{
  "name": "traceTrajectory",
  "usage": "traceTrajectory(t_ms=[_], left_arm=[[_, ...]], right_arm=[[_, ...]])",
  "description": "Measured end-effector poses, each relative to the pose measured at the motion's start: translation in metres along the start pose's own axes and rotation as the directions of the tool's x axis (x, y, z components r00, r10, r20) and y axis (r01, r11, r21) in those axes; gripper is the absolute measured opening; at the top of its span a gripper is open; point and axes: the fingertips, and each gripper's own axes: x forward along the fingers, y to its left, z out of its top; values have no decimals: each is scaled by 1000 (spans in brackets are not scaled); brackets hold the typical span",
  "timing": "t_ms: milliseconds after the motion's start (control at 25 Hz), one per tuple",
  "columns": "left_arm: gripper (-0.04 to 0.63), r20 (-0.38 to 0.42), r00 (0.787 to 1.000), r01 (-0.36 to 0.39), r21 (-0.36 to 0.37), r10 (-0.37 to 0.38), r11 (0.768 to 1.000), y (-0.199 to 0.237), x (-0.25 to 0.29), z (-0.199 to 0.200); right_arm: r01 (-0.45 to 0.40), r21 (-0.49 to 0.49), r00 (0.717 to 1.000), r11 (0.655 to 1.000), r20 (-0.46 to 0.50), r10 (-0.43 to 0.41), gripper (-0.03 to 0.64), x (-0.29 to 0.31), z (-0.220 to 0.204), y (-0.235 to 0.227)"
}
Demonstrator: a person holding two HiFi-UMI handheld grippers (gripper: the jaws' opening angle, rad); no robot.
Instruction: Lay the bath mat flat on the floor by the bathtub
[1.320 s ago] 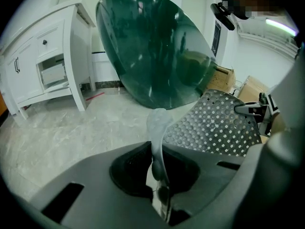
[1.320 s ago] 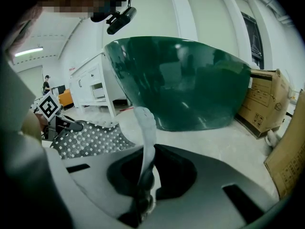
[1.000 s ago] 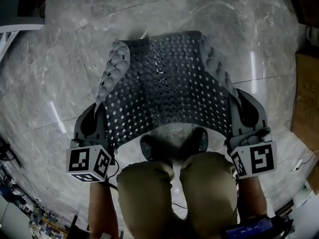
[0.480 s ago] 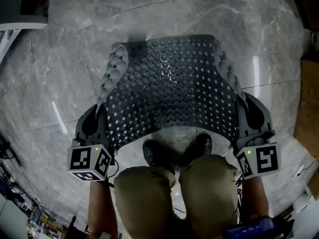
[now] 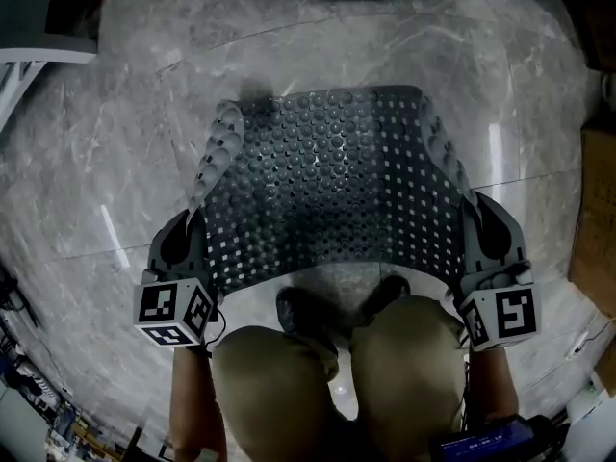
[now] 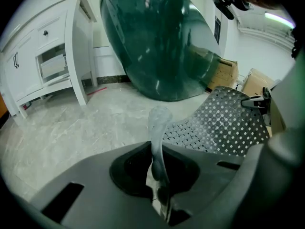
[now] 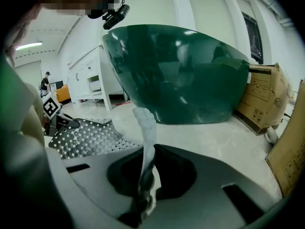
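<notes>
Left claw [image 5: 185, 243] is shut tight on the left edge of the dark grey rubber bath mat with holes and bumps [image 5: 332, 181]. Right claw [image 5: 489, 234] pinches the right edge. From above, the mat sags between them over the grey marble floor [image 5: 125, 142], past the person's black shoes [image 5: 306, 308]. Only the claw cameras show the big dark green bathtub [image 6: 157, 42] just ahead.

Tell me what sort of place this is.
Probably a bathroom display or mock-up, not a lived-in one: a freestanding green bathtub, a white vanity cabinet, and cardboard boxes standing beside the tub.
</notes>
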Motion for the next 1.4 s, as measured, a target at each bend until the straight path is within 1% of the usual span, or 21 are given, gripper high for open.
traceTrajectory(t_ms=[240,400,600,960,1040,1400], left_arm=[[34,6,1000,-9,2,9,1000,9,9,-12],[34,11,1000,-23,-10,23,1000,19,17,-19],[34,4,999,-33,-16,33,999,30,26,-31],[34,-3,999,-47,19,47,999,43,39,-50],[34,-14,999,-48,24,48,999,48,42,-57],[34,-31,999,-41,23,42,999,62,57,-75]], right_arm=[[8,-4,1000,1000,-7,-8,28,3,-13,-6],[9,-19,1000,1000,-7,-9,28,10,-15,-10],[14,-15,1000,1000,-9,-14,28,14,-21,-13],[14,-13,1000,1000,11,-14,28,14,-29,-19],[16,-10,1000,1000,12,-16,28,14,-30,-20],[20,-3,1000,1000,10,-20,28,15,-31,-26]])
